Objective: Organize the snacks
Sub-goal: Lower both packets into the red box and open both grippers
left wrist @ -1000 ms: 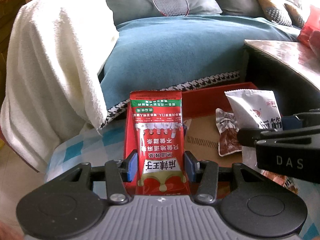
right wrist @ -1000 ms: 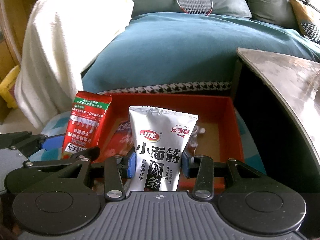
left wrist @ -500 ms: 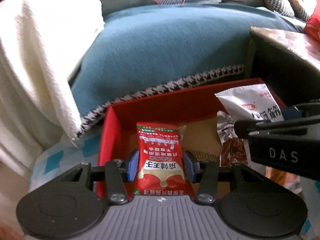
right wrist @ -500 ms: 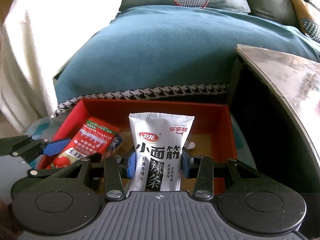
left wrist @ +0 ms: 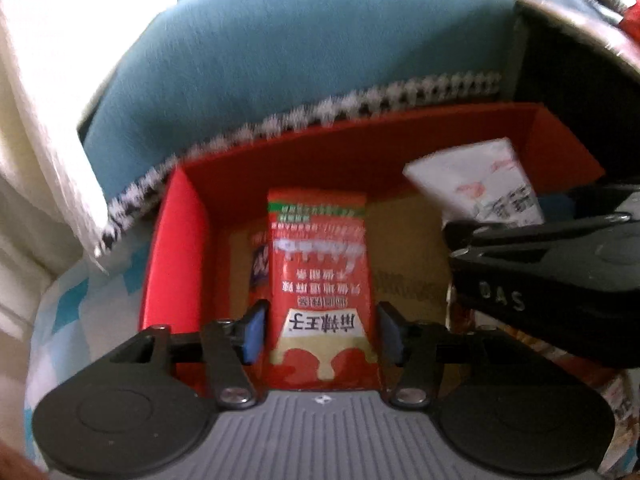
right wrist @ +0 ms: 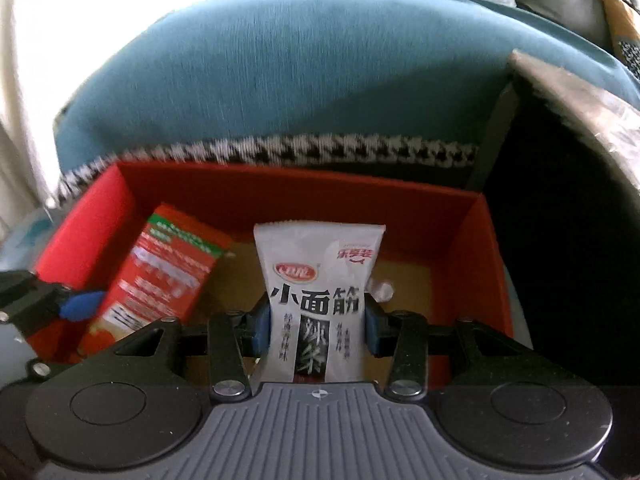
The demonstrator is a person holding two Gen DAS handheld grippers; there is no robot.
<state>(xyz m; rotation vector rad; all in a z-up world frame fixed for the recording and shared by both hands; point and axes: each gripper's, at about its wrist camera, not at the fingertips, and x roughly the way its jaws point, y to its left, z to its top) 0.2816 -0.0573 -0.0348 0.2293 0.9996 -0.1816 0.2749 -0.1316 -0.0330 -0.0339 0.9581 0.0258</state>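
Observation:
A red cardboard box [left wrist: 360, 148] stands open below both grippers. My left gripper [left wrist: 322, 334] hangs inside its left half. Its jaws are opening, and the red snack packet [left wrist: 320, 264] stands between the blue pads with a thin gap on each side. My right gripper [right wrist: 317, 326] reaches into the box's [right wrist: 300, 192] middle. It still pinches the white snack packet [right wrist: 320, 264] upright, though its jaws are starting to open. The red packet [right wrist: 160, 272] leans at the left in the right wrist view. The white packet [left wrist: 480, 184] shows at the right in the left wrist view.
A purple wrapper [left wrist: 260, 264] lies on the box floor behind the red packet. The box rests on a blue checked cloth [left wrist: 72, 308]. Beyond it is a teal-covered sofa [right wrist: 300, 80] with a white towel [left wrist: 40, 120]. A dark table [right wrist: 580, 92] borders the right side.
Both grippers sank forward into the red box with their packets. The left pads have drawn apart from the red packet; the right pads have widened only slightly.

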